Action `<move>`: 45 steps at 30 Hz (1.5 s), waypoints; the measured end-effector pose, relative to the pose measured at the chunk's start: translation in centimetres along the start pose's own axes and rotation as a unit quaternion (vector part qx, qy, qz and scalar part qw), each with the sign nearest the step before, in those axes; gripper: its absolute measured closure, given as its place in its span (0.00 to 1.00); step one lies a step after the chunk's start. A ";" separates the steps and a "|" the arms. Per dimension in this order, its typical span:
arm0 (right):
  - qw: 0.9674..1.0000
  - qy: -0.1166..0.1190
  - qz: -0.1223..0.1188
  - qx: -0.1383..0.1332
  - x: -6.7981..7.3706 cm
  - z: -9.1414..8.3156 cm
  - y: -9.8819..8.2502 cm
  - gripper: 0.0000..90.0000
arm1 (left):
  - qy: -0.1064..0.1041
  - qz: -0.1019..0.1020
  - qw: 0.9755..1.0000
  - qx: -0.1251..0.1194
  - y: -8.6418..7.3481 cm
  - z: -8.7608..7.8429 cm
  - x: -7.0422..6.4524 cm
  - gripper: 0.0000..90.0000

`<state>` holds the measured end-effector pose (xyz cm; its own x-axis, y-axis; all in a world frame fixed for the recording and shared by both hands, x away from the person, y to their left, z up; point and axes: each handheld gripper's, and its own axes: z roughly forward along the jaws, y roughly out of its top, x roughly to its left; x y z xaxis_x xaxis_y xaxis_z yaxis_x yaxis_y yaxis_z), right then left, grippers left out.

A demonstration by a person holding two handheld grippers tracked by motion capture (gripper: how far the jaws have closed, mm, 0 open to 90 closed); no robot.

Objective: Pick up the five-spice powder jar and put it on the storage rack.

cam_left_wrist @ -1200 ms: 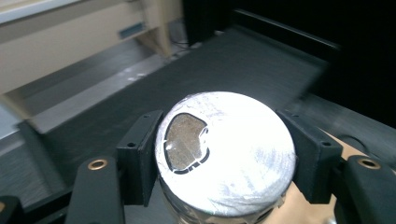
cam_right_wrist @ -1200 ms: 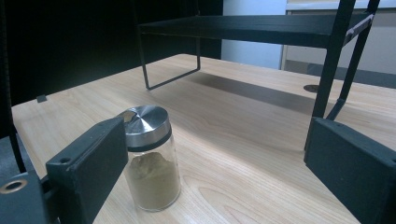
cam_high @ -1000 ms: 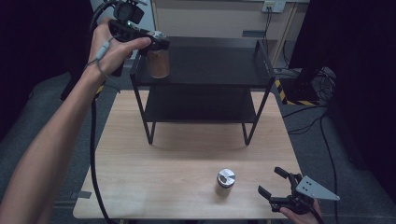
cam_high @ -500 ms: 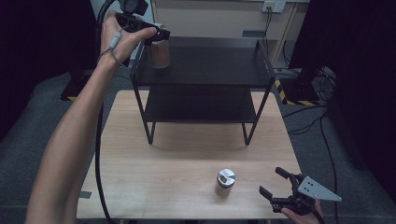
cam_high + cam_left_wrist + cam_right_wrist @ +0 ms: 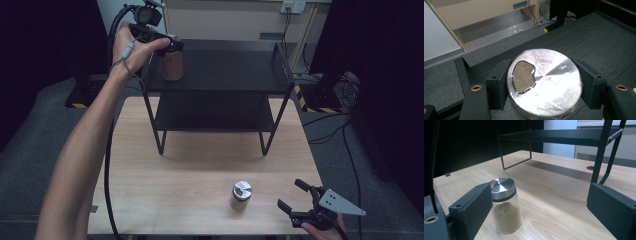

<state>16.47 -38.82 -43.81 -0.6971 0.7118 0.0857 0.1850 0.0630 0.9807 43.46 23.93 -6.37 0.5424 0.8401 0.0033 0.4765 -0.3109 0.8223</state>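
Note:
A glass spice jar (image 5: 172, 65) of brown powder with a silver lid stands at the left end of the black rack's top shelf (image 5: 230, 67). My left gripper (image 5: 171, 46) comes down over it from above. In the left gripper view the jar's lid (image 5: 544, 82) sits between the two jaws, both pads against its sides, with my left gripper (image 5: 542, 83) shut on it. A second spice jar (image 5: 242, 192) stands on the wooden table (image 5: 175, 175) near the front. My right gripper (image 5: 290, 194) hovers open just to its right. In the right gripper view this jar (image 5: 505, 207) stands by the left jaw of my right gripper (image 5: 541, 202).
The rack (image 5: 564, 136) has a lower shelf (image 5: 215, 112) and thin legs (image 5: 265, 142) on the far half of the table. A black cable (image 5: 107, 165) trails along the person's left forearm. Dark floor surrounds the table.
The left hand has carried the jar a little to the right and further over the top shelf's left end. The right gripper has stayed in place, open.

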 end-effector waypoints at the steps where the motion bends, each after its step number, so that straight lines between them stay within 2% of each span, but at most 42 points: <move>1: 1.000 0.000 0.000 0.000 0.0 0.0 0.0 0.07 | 0.000 0.002 1.000 0.000 0.0 0.0 0.0 0.38; 4: 1.000 0.001 0.000 0.000 0.0 0.0 0.0 0.08 | 0.003 0.006 1.000 -0.003 -0.3 0.1 -0.2 0.34; 5: 1.000 0.001 -0.001 0.001 0.0 0.0 0.0 0.08 | 0.010 0.006 1.000 -0.011 -0.5 0.1 -0.5 0.23; 8: 1.000 0.002 -0.003 0.002 0.0 0.1 0.1 0.08 | 0.016 0.014 0.998 -0.051 -1.3 -0.2 -1.0 0.08; 10: 1.000 0.002 -0.003 0.002 0.0 0.0 0.1 0.08 | 0.023 0.025 0.997 -0.063 -1.2 -0.6 -1.4 0.07; 12: 1.000 0.001 -0.002 0.002 0.1 0.0 0.1 0.08 | 0.017 0.020 0.997 -0.076 -1.0 -1.2 -1.4 0.05; 17: 1.000 0.003 -0.003 0.002 0.1 0.0 0.1 0.08 | 0.014 0.027 0.994 -0.101 -0.9 -2.5 -1.7 0.05; 23: 1.000 0.003 -0.002 0.000 0.1 -0.1 0.0 0.08 | -0.014 0.019 0.992 -0.122 -1.9 -3.4 -1.2 0.06; 27: 1.000 0.004 -0.001 0.000 0.0 -0.1 0.0 0.08 | -0.040 0.018 0.990 -0.135 -3.3 -3.9 -0.5 0.06; 31: 1.000 0.005 -0.001 0.000 0.0 0.0 0.0 0.08 | -0.057 0.025 0.985 -0.160 -5.0 -4.6 -0.5 0.06; 35: 1.000 0.005 -0.002 0.001 0.1 0.1 0.1 0.08 | -0.067 0.046 0.982 -0.170 -6.4 -5.6 -0.9 0.07; 39: 1.000 0.005 -0.002 0.002 0.1 0.1 0.1 0.08 | -0.091 0.065 0.975 -0.192 -8.2 -6.6 -1.2 0.07; 45: 1.000 0.004 -0.003 0.002 0.1 0.2 0.1 0.08 | -0.121 0.094 0.967 -0.201 -10.8 -7.7 -2.2 0.06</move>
<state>16.52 -38.63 -43.73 -0.7039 0.7056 0.0816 0.1843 0.0705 0.9803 31.81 28.89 -10.90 0.7633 0.6409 0.0811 0.0716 -0.2087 0.9754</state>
